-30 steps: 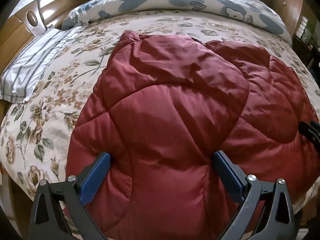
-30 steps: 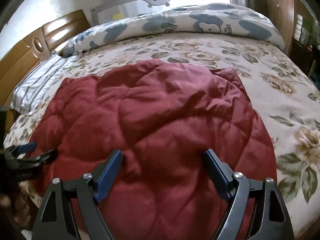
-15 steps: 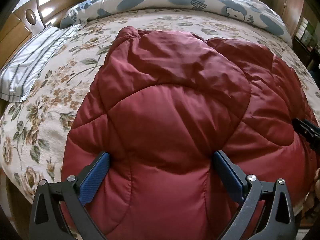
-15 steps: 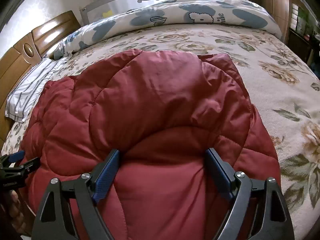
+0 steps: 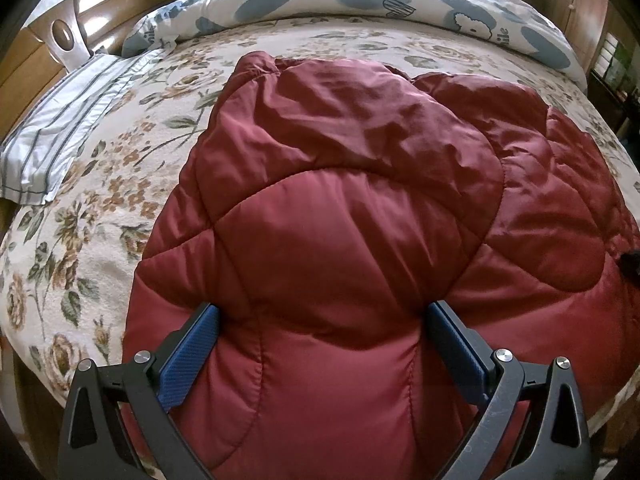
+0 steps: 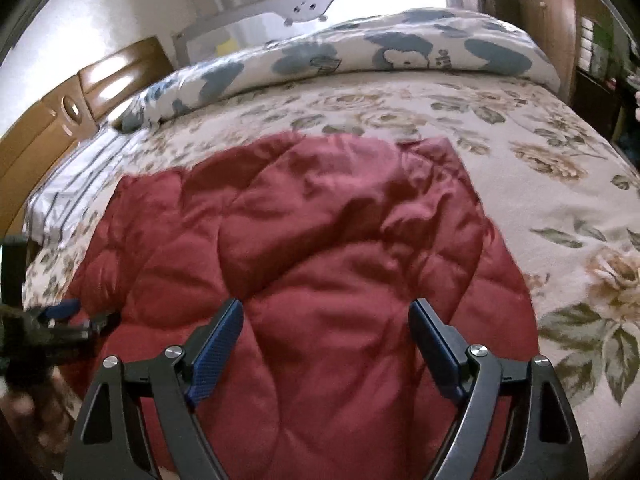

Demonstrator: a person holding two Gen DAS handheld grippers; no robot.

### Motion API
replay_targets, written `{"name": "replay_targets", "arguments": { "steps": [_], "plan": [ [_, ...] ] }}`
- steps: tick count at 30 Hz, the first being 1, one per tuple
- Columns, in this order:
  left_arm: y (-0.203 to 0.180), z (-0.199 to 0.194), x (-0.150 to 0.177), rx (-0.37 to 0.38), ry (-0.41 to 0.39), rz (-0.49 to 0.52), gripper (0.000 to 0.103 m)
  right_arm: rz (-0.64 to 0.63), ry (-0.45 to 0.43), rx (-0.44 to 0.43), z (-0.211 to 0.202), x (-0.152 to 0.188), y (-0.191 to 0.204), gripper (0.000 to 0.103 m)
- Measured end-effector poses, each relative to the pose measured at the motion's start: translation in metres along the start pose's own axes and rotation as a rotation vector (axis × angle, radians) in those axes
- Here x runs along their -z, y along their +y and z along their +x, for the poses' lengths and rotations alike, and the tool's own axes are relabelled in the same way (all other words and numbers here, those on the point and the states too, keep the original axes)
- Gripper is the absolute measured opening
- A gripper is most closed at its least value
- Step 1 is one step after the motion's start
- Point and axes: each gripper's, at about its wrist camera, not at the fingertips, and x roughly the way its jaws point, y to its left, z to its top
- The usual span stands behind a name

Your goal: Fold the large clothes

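Observation:
A dark red quilted puffer coat (image 5: pixel 352 208) lies spread on the floral bedspread (image 5: pixel 100 200), near the bed's front edge. My left gripper (image 5: pixel 323 310) is open wide and pushed down into the coat's near left part, padding bulging up between its blue pads (image 5: pixel 188 356). The right gripper (image 6: pixel 326 306) is also open wide, over the near right part of the coat (image 6: pixel 320 220), with nothing pinched between its fingers. In the right wrist view the left gripper (image 6: pixel 82 314) shows at the coat's left edge, with a hand blurred below it.
A striped pillow (image 5: pixel 60 132) lies at the left by the wooden headboard (image 5: pixel 40 52). A rolled duvet with blue cartoon prints (image 5: pixel 360 0) runs along the far side, a grey bed rail (image 6: pixel 312 0) behind it. Dark wooden furniture (image 6: pixel 540 8) stands at the right.
The right gripper pressed into the coat half a second ago and has since drawn back, so the coat lies flatter under it. The left gripper has stayed pushed into the coat.

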Motion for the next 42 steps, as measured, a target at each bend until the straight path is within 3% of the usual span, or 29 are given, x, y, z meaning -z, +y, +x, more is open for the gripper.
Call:
{"name": "replay_targets", "arguments": {
  "steps": [7, 12, 19, 24, 27, 35, 42],
  "plan": [
    [0.000, -0.001, 0.001, -0.005, 0.003, -0.005, 0.103, -0.001, 0.017, 0.015, 0.021, 0.004, -0.003, 0.087],
    [0.005, -0.028, 0.004, 0.016, -0.053, -0.031, 0.098, 0.003, 0.019, 0.014, 0.022, 0.003, -0.005, 0.087],
    [0.024, -0.055, 0.015, 0.034, -0.112, -0.074, 0.098, 0.021, -0.035, -0.003, -0.003, 0.004, -0.006, 0.087],
    [0.034, -0.025, -0.008, 0.009, -0.054, -0.090, 0.098, 0.042, -0.047, -0.010, 0.002, -0.018, -0.015, 0.087],
    [0.039, 0.003, -0.025, 0.017, -0.014, -0.103, 0.103, 0.061, 0.013, -0.012, 0.026, -0.032, -0.024, 0.087],
    [0.045, 0.051, -0.061, 0.012, 0.064, -0.141, 0.103, 0.114, 0.069, -0.001, 0.057, -0.052, -0.039, 0.088],
    [0.046, 0.046, -0.057, 0.012, 0.041, -0.148, 0.103, 0.131, 0.090, -0.012, 0.063, -0.052, -0.042, 0.090]
  ]
}}
